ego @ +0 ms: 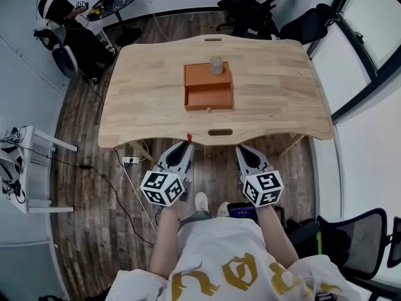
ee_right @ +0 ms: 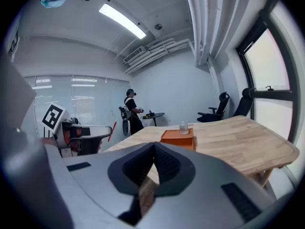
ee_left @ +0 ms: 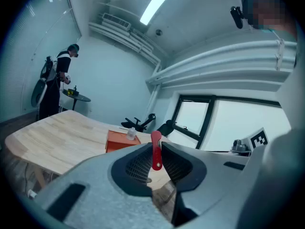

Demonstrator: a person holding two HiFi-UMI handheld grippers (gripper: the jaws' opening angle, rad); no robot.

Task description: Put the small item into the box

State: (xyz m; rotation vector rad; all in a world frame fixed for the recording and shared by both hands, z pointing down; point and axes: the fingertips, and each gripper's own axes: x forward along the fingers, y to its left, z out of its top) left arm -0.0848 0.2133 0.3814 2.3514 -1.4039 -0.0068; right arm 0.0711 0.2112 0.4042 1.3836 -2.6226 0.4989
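An orange box (ego: pixel 208 85) lies open on the middle of the wooden table (ego: pixel 276 86), its lid half at the far side. A small clear jar (ego: pixel 216 65) stands on that far half. My left gripper (ego: pixel 187 142) hangs just short of the table's near edge, shut on a small red item (ee_left: pixel 156 150) that sticks up between its jaws. To its right my right gripper (ego: pixel 241 150) is shut and holds nothing. The box (ee_right: pixel 179 137) and jar (ee_right: pixel 183 127) show ahead in the right gripper view.
Black office chairs (ego: pixel 263 8) stand beyond the table's far side. A person (ego: pixel 62 17) stands at a small round table (ego: pixel 116 4) at the far left. A white rack (ego: pixel 25 168) sits left on the floor, with cables across the wood floor (ego: pixel 94 187).
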